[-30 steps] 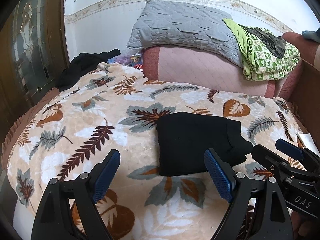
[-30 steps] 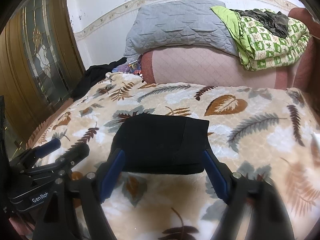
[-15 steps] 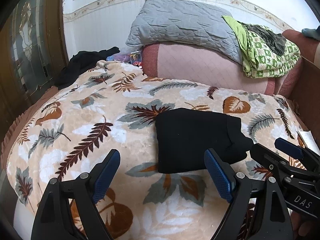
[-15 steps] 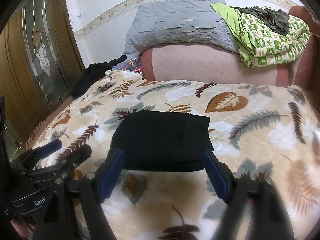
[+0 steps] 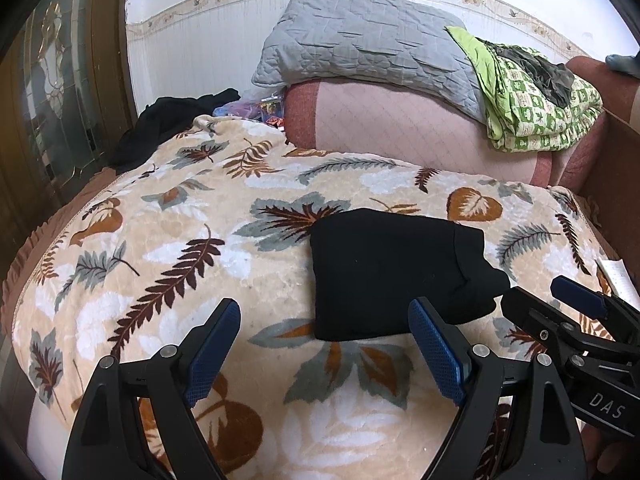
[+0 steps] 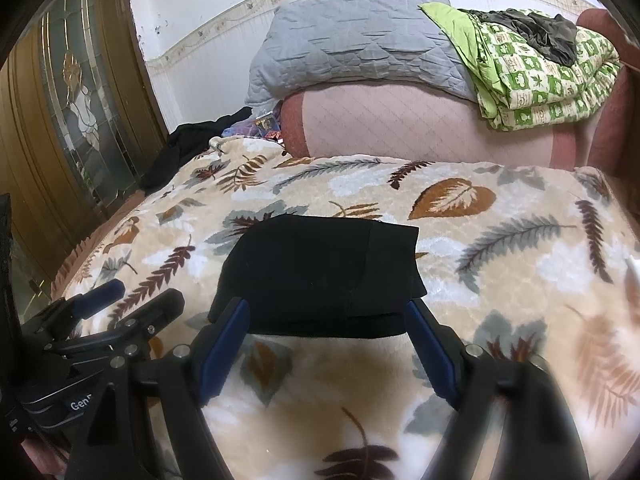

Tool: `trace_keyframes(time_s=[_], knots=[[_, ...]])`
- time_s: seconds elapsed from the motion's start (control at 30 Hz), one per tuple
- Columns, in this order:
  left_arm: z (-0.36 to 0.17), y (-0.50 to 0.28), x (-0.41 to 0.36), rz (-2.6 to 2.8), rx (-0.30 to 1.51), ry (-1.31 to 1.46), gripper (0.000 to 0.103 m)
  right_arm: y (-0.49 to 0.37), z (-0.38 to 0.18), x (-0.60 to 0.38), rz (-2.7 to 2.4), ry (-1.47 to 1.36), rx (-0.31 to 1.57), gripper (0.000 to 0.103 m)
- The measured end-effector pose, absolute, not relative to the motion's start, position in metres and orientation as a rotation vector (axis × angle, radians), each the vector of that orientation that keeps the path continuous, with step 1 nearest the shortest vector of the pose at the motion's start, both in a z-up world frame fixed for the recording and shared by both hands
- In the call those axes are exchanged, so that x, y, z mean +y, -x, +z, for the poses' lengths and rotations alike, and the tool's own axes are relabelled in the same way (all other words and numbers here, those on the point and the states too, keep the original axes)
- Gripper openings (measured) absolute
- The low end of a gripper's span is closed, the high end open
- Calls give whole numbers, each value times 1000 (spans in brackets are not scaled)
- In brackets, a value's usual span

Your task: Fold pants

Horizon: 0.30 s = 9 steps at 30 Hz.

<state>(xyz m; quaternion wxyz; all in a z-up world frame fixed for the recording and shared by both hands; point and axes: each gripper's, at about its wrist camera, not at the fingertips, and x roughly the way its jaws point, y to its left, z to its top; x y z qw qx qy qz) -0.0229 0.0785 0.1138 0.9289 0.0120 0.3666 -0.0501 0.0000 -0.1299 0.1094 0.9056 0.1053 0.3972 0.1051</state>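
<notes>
holding your left claw (image 5: 324, 346) spread and empty, you hover it over the blanket (image 5: 192, 248), its right pad near the pants' front edge. your right claw (image 6: 328, 334) gapes too, just short of the pants (image 6: 320, 272), pinching nothing. the pants lie folded mid-bed; pillows (image 5: 368, 52) are piled behind.

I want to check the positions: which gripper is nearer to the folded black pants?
Right. The right gripper has its open jaws just at the near edge of the black pants. The left gripper is off to their left, only its right jaw near them.
</notes>
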Motion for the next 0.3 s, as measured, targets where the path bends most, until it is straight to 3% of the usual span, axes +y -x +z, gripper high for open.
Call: trace_keyframes(time_s=[0.3], knots=[[115, 32, 75, -111, 739, -35, 87, 7, 112, -132, 218, -219, 813, 81]])
